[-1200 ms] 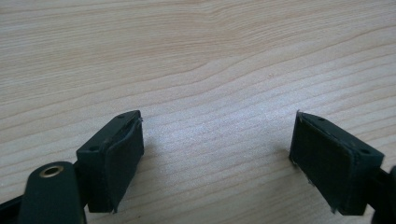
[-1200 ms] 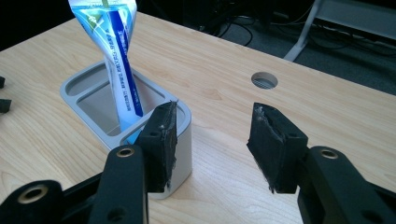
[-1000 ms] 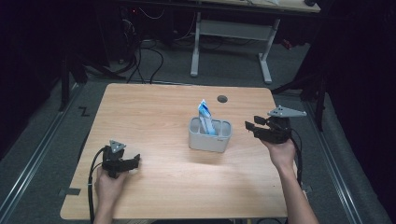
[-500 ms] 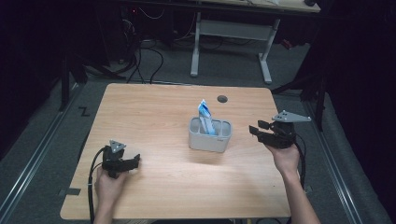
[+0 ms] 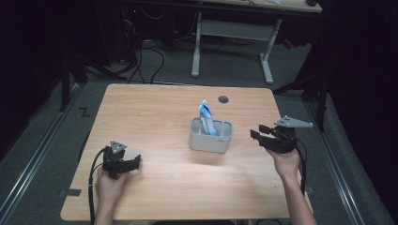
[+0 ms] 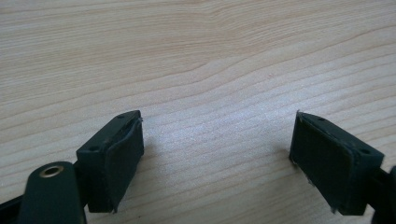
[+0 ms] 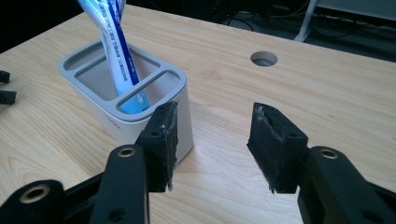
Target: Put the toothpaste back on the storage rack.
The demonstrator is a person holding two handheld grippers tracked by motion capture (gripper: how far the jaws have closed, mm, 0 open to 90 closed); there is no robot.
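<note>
Holding both tongs low over the wooden table [image 5: 155, 122], I am keeping each one spread with nothing between its jaws. My left gripper [image 5: 133, 162] is sitting near the front left part of the tabletop, gripped by my left hand [image 5: 110, 185], its cable curling off toward the table's edge. In the left gripper view [image 6: 217, 154] its two black pads are standing wide apart over bare wood grain, pinching nothing.

My right gripper [image 5: 258, 133] is hovering on the other side, held by my right hand [image 5: 285, 164], with its grey three-cornered plate [image 5: 293, 123] riding on top. Its jaws are pointing toward the grey holder [image 5: 210, 140], which is standing between the two tongs, closer to the right one and apart from both. In the right gripper view [image 7: 212, 140] the pads are gaping open, and the holder [image 7: 123, 109] is sitting just beyond and beside the left-hand pad; I cannot tell whether that pad is touching its wall.

A blue and white tube [image 5: 206, 117] is standing tilted in the holder's middle compartment, its top leaning away from the right gripper. Beyond the right tongs a round hole [image 7: 264, 58] is showing in the tabletop.
</note>
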